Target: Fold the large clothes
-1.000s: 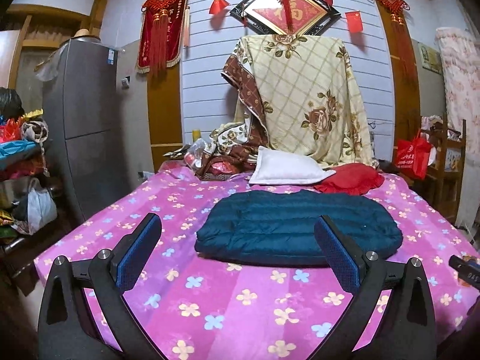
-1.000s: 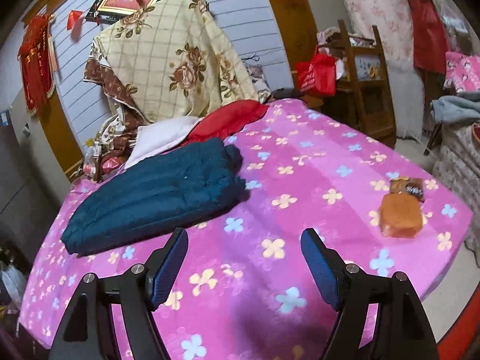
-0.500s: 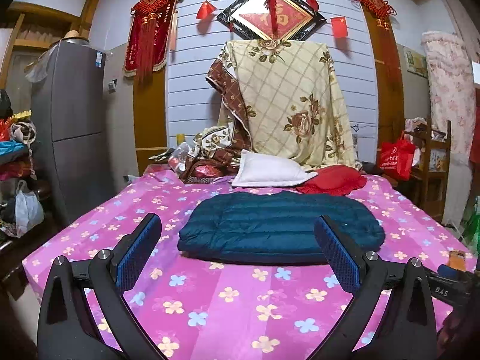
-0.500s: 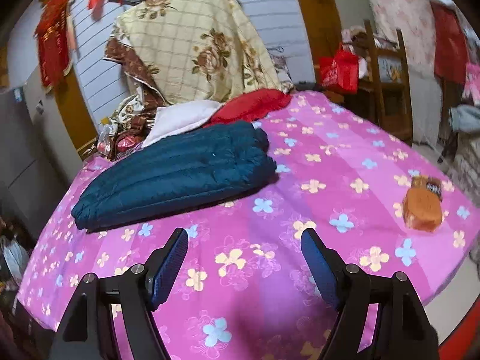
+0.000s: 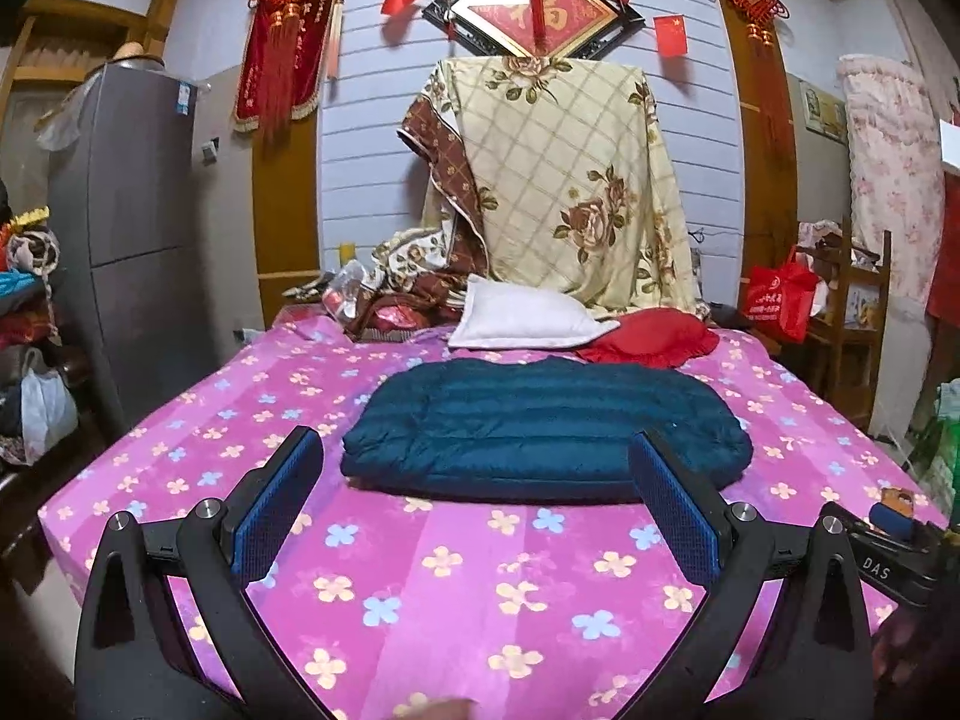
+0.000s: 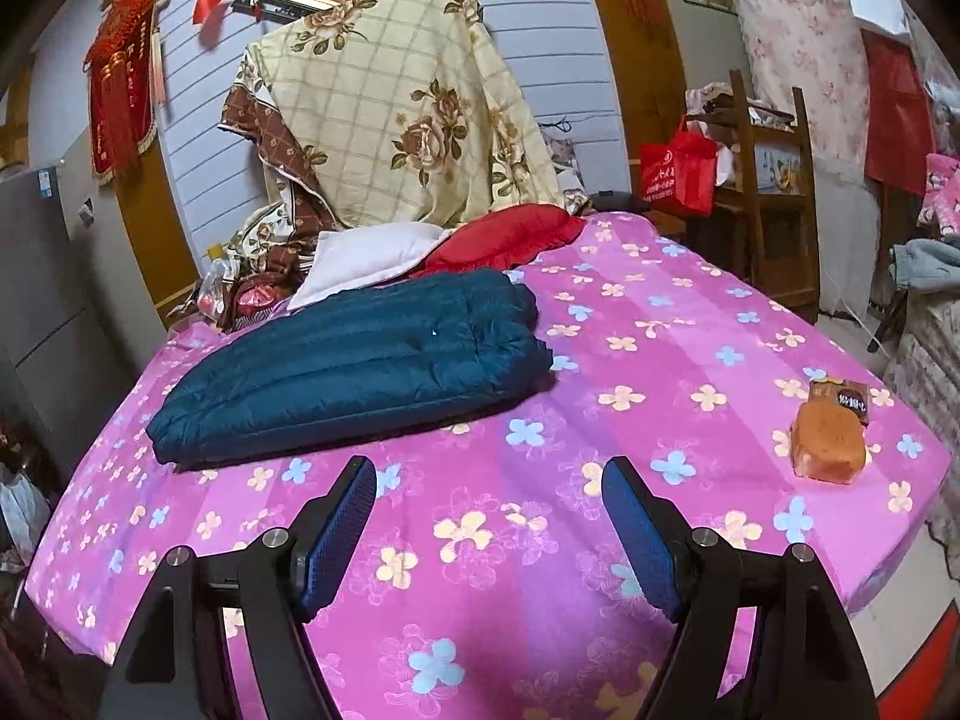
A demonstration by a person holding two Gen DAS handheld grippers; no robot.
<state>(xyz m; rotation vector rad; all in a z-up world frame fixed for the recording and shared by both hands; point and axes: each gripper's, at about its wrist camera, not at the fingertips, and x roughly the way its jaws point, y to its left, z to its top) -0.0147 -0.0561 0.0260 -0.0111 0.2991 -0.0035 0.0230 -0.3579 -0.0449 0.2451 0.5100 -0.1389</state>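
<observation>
Jacket (image 5: 543, 429) folded on bed (image 5: 456, 588); "DAS" on right hand-held gripper (image 5: 894, 525).

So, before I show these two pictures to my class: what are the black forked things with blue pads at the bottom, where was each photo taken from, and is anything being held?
No robot here: a person holds a two-finger gripper in each hand, with a wide-angle camera on each looking along its fingers. One picture is from the left gripper, the other from the right gripper. The blue pads are the fingers' grip faces. Both grippers are open and hold nothing; they hang above the near part of the bed. On the pink flowered bedspread lies a dark teal padded jacket, folded into a flat bundle. Behind it are a white pillow and a red cushion. Near the bed's right edge sits a packaged loaf of bread.
</observation>
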